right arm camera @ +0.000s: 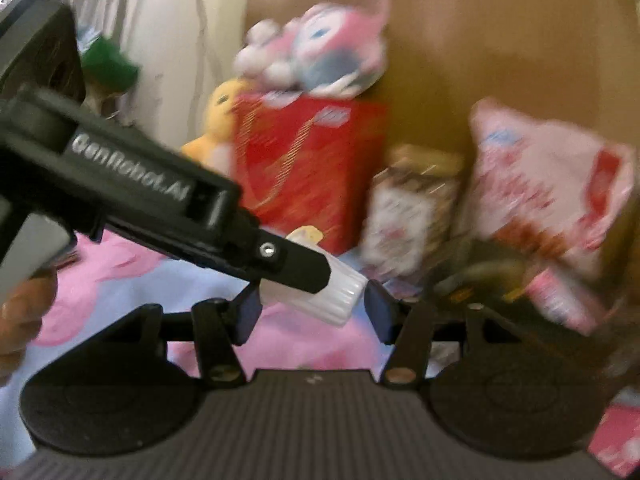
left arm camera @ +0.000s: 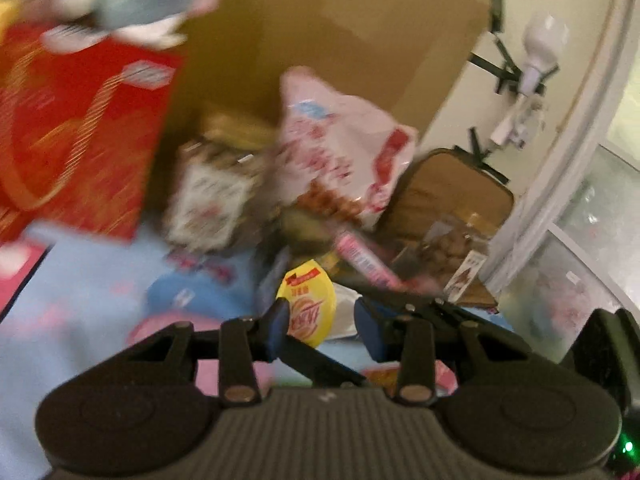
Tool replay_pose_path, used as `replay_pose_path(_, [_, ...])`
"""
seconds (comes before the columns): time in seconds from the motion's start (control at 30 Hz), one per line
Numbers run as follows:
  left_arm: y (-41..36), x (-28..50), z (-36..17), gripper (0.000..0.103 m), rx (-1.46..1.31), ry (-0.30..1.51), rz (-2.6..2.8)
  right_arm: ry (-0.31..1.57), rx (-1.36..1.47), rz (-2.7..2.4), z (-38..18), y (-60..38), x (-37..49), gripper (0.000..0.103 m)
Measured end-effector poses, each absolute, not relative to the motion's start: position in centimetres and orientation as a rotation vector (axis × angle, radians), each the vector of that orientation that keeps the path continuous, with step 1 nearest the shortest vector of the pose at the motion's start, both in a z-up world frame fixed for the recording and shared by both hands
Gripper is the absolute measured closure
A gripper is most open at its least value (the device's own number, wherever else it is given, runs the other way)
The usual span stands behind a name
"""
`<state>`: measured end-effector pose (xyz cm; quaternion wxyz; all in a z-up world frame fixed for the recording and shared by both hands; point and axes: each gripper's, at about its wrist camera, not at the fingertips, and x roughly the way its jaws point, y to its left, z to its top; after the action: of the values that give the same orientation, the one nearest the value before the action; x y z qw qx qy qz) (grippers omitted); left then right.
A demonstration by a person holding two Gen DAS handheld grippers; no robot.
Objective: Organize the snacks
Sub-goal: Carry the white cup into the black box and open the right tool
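The left gripper (left arm camera: 326, 320) is clamped on a small yellow-lidded snack cup (left arm camera: 310, 308), seemingly lifted off the blue-and-pink sheet (left arm camera: 100, 300) to join the snack bags (left arm camera: 340, 152) propped against the cardboard box (left arm camera: 340, 20), while the right gripper (right arm camera: 314, 314) waits open and empty alongside.

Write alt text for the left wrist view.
The left gripper grips a yellow-lidded snack cup over a pink and blue cloth. Behind it, blurred, a red box, a white and red snack bag and a smaller packet stand before a large cardboard box.
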<state>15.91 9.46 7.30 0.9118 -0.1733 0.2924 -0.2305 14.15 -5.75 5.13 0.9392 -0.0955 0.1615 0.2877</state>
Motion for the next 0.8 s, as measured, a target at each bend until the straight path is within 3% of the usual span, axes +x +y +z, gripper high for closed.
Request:
replay_pose_path(0.17, [4.5, 21.7, 8.1, 0.067, -0.337, 0.615, -0.531, 0.342, -0.138, 0.479, 6.5, -10.3, 18.4, 0.044])
replay_pose_path(0.27, [2.4, 24.1, 7.5, 0.052, -0.31, 0.635, -0.486, 0.361, -0.117, 0.427, 5.9, -12.2, 20.7, 0.043])
replay_pose_path(0.33, [2.2, 24.8, 7.1, 0.051, -0.299, 0.65, -0.453, 0.367, -0.119, 0.397, 5.5, -12.8, 21.4, 0.04])
replay_pose_path(0.57, [4.6, 21.2, 7.9, 0.051, -0.348, 0.631, -0.485, 0.351, 0.069, 0.361, 5.7, -17.8, 18.1, 0.041])
replay_pose_path(0.8, [4.6, 16.9, 6.2, 0.051, -0.33, 0.684, -0.538, 0.516, 0.19, 0.411, 2.8, -21.2, 14.4, 0.046])
